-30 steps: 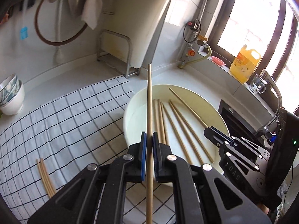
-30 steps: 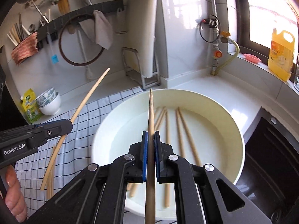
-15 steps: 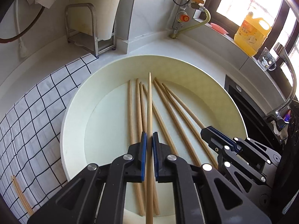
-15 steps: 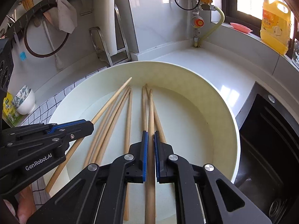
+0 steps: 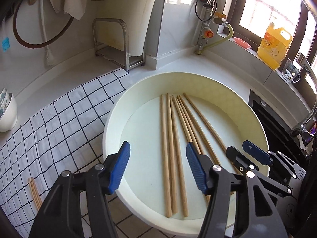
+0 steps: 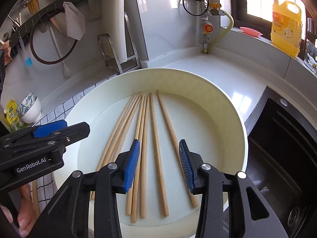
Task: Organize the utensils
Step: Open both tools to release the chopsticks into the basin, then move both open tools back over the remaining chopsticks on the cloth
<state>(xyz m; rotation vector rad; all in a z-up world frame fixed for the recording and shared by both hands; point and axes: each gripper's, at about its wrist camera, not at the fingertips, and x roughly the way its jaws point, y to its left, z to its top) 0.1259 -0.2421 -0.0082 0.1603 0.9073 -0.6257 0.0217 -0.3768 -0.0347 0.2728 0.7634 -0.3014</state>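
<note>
Both the left gripper (image 5: 158, 165) and right gripper (image 6: 159, 163) hover over the round cream basin (image 5: 255, 117), jaws opening, gripping nothing; seemingly seven wooden chopsticks (image 6: 155, 138) lie loose inside it.

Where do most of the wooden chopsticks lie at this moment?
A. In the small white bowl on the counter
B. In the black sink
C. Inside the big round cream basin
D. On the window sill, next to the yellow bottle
C: the chopsticks lie side by side on the flat bottom of the cream basin; only a few others rest on the checked cloth beside it.
</note>
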